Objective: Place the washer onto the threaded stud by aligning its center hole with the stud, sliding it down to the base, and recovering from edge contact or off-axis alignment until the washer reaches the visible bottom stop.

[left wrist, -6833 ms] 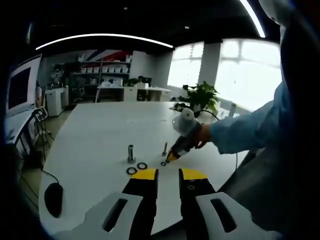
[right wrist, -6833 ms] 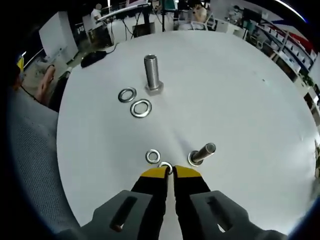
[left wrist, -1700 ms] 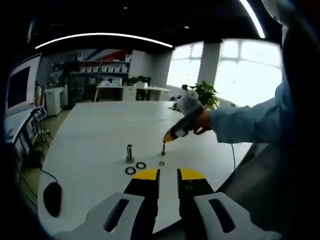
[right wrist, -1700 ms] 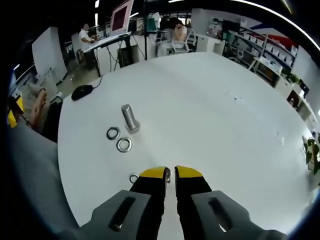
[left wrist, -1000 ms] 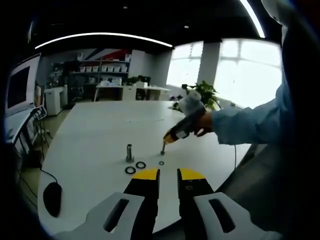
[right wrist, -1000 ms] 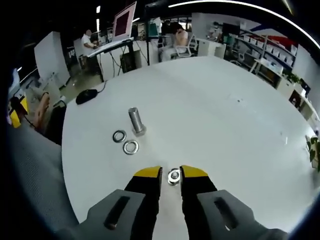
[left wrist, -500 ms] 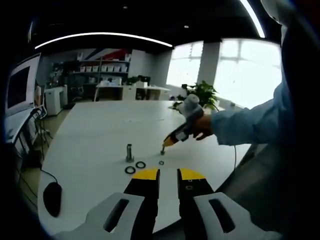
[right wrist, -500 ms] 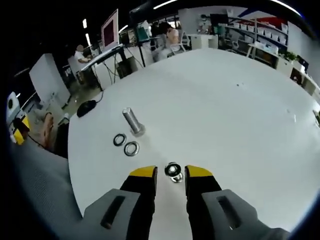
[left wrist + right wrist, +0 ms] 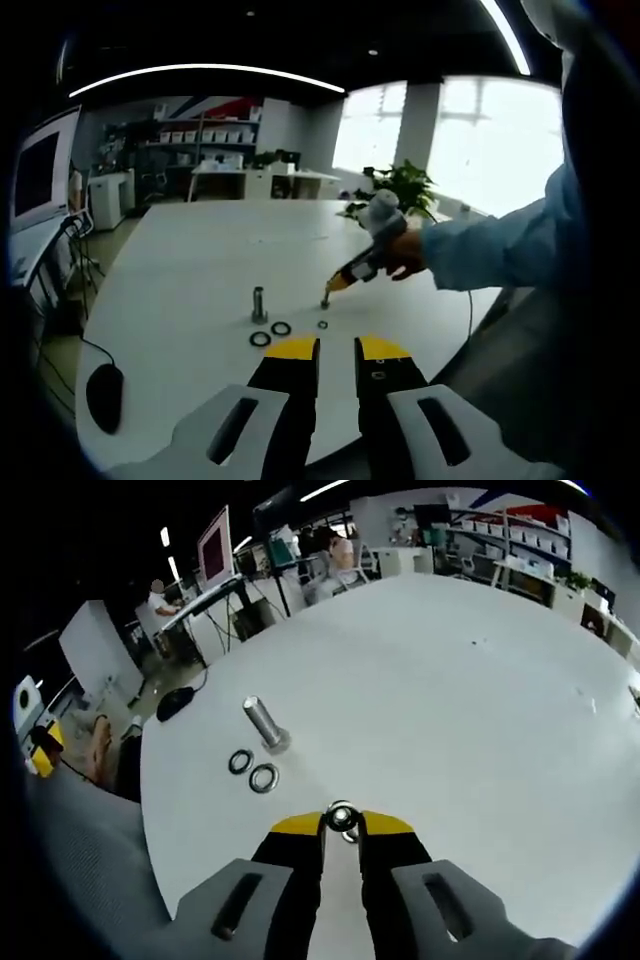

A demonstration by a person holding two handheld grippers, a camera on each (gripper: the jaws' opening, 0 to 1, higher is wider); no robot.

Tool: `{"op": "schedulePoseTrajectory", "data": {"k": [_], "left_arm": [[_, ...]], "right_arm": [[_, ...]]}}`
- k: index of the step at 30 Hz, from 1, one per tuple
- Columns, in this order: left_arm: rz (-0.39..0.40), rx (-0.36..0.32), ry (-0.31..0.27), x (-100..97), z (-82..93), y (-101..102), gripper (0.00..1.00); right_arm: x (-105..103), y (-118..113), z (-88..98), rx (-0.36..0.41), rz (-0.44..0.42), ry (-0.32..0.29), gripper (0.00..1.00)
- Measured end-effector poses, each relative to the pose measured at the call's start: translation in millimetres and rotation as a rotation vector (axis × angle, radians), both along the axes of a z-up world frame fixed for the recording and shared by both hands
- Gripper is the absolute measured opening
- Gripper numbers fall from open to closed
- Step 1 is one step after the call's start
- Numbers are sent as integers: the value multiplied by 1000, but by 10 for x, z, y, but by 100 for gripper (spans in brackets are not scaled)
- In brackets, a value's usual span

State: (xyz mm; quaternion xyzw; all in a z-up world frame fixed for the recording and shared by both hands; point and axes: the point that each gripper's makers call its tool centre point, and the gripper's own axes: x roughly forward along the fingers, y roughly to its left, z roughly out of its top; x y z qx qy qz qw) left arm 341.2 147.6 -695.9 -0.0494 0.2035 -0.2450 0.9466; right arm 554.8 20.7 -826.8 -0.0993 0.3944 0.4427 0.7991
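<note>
No writing is legible. In the right gripper view the right tongs (image 9: 343,824), jaws narrowly apart, flank a silver steel washer (image 9: 342,817) atop the small threaded stud. The left tongs (image 9: 337,347) hover narrowly parted over the white bench (image 9: 190,260); the stud (image 9: 325,299) stands at the right tongs' tips.

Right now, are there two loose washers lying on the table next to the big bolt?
Yes, the right gripper view shows two washers lying flat on the white table just beside the upright large bolt.
</note>
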Motion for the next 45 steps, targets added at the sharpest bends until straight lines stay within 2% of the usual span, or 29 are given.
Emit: {"op": "schedulePoseTrajectory", "data": {"k": [10, 15, 26, 31, 36, 45], "left_arm": [[1, -1, -1, 10, 2, 2, 12], [3, -1, -2, 15, 3, 2, 12], [8, 0, -10, 20, 9, 18, 12], [9, 0, -10, 17, 11, 17, 12], [7, 1, -9, 15, 12, 12, 12], [6, 0, -9, 15, 10, 14, 12]], "right_arm": [[-4, -6, 84, -4, 0, -25, 14], [3, 6, 86, -79, 55, -95, 14], [-21, 33, 56, -152, 99, -145, 14], [15, -14, 79, -223, 129, -217, 14], [-37, 25, 75, -263, 174, -254, 14], [7, 37, 61, -264, 176, -258, 14]]}}
